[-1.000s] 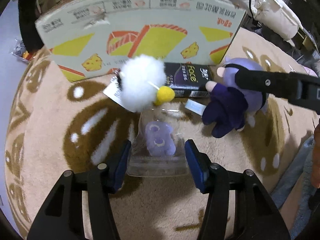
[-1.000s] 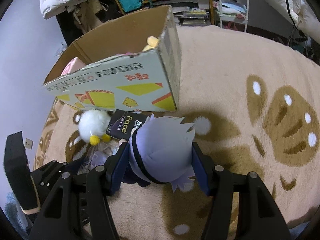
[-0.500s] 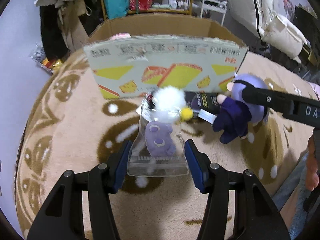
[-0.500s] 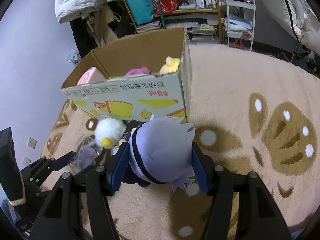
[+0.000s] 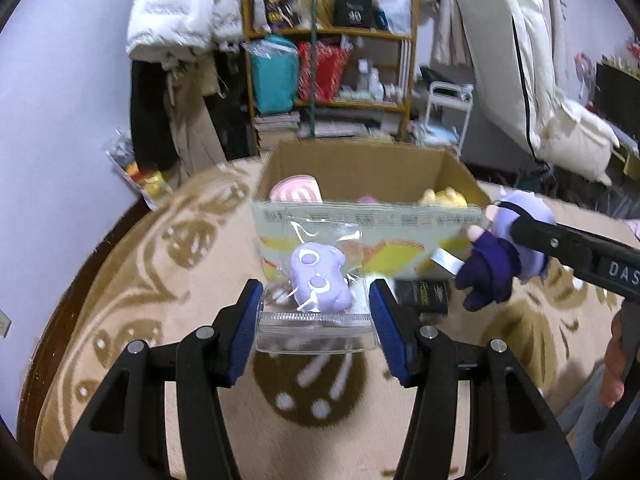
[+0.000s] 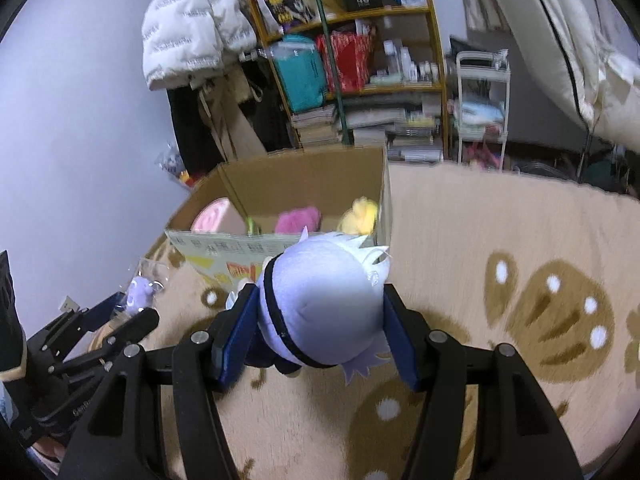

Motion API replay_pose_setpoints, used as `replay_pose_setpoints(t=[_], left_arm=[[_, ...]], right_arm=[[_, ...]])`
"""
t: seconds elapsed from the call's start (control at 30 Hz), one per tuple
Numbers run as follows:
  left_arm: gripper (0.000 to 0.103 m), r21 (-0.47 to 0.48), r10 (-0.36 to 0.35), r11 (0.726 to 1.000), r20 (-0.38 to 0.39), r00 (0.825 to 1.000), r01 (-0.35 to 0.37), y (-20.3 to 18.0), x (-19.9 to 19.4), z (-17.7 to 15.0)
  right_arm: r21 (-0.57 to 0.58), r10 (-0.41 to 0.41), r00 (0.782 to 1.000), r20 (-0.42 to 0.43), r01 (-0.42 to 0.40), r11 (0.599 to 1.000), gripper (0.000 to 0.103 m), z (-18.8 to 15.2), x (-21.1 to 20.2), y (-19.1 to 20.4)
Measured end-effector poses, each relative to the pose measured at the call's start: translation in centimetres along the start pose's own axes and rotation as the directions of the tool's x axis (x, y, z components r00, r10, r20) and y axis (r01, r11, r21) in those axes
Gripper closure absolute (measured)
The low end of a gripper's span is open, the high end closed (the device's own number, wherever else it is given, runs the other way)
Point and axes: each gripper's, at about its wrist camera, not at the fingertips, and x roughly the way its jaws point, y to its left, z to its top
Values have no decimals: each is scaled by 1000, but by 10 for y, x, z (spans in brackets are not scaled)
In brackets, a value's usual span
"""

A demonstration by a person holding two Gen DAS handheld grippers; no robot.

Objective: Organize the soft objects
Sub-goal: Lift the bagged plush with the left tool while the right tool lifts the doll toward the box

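The purple toy in its clear bag point(image 5: 318, 280) is squeezed in the left gripper point(image 5: 316, 320), with the box point(image 5: 360, 184) at 12 o'clock. The white-haired doll point(image 6: 320, 308) is squeezed in the right gripper point(image 6: 318, 336), box point(image 6: 304, 192) at 12 o'clock.

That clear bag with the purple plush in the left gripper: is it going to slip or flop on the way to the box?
Probably floppy: the clear bag crinkles above the left gripper, its top unsupported. Possibly slippery, since the film looks glossy and the pads clamp only its lower sides. Likely light: the purple plush inside is small, and the bag stands without sagging.
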Motion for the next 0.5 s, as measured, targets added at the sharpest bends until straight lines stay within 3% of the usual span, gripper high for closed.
replay_pose_setpoints(t=[0.5], left_arm=[[49,66,26,997,171,985,-37,-6,-12,43]], right_arm=[[-61,-10,983,184,21,998,39,29,-19,17]])
